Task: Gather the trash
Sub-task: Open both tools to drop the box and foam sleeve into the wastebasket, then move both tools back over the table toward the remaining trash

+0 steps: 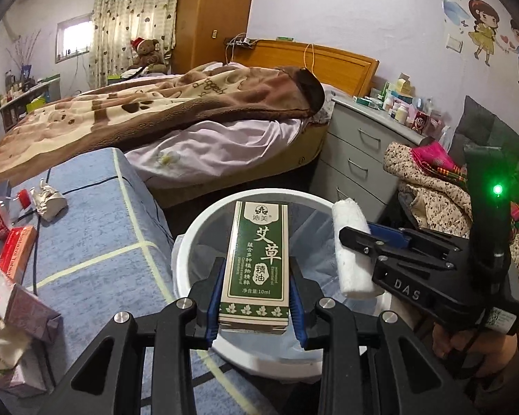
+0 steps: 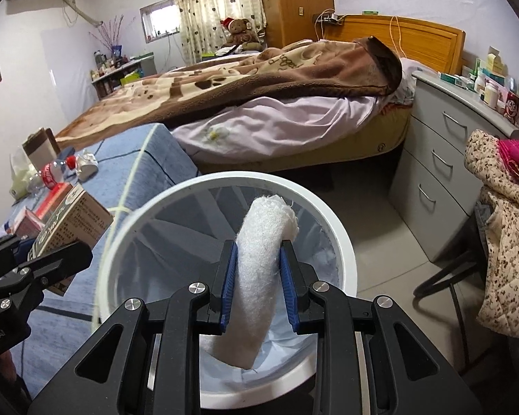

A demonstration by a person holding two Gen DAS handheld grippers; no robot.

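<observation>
My left gripper (image 1: 256, 273) is shut on a green and white carton (image 1: 256, 263) and holds it above the white trash bin (image 1: 187, 242). My right gripper (image 2: 257, 259) is shut on a white roll of wadding (image 2: 259, 263) over the same bin (image 2: 339, 238), which has a pale liner inside. The right gripper with the roll (image 1: 349, 245) shows in the left wrist view over the bin's right rim. The left gripper with the carton (image 2: 69, 221) shows at the left of the right wrist view.
A blue quilted surface (image 1: 97, 238) left of the bin carries more litter: a crushed bottle (image 1: 0, 214), crumpled paper (image 1: 50, 200), a red box (image 1: 17, 252), cartons and a bag. A bed (image 1: 190, 110), grey drawers (image 1: 356, 159) and a clothes-draped chair (image 1: 443, 193) stand around.
</observation>
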